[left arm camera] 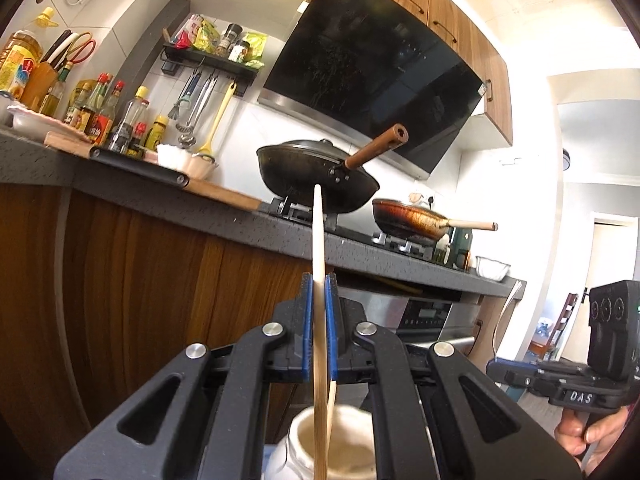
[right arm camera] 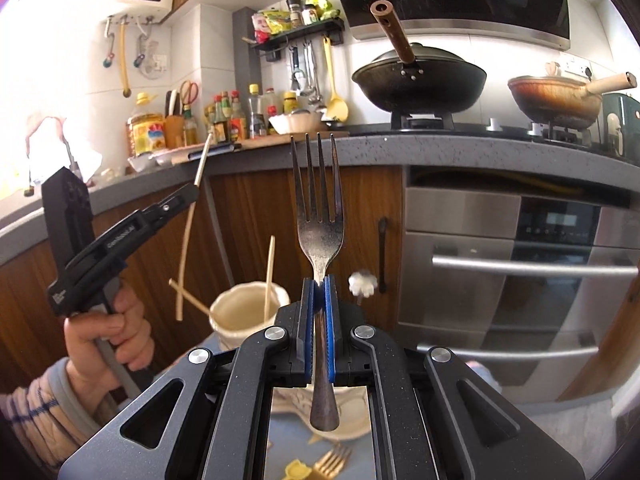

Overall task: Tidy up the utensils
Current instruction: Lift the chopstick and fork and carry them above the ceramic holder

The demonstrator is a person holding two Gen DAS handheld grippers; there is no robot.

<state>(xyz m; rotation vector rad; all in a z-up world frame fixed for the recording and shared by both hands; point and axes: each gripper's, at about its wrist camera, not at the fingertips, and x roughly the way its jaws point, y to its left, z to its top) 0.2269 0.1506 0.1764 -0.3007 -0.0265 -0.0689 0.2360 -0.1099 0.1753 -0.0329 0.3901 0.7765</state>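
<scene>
My left gripper (left arm camera: 319,282) is shut on a pale wooden chopstick (left arm camera: 318,236) that stands upright, its lower end above the mouth of a cream ceramic holder (left arm camera: 304,432). In the right wrist view the left gripper (right arm camera: 194,192) holds that chopstick (right arm camera: 188,236) to the left of the holder (right arm camera: 236,312), which has other chopsticks (right arm camera: 269,276) in it. My right gripper (right arm camera: 319,280) is shut on a steel fork (right arm camera: 319,216), tines up, just right of the holder.
A gold fork (right arm camera: 332,462) and a yellow piece (right arm camera: 298,470) lie on the blue surface below. A grey counter (right arm camera: 440,152) carries a black wok (right arm camera: 418,80), a brown pan (right arm camera: 556,98) and sauce bottles (right arm camera: 228,120). A steel oven (right arm camera: 520,272) is ahead.
</scene>
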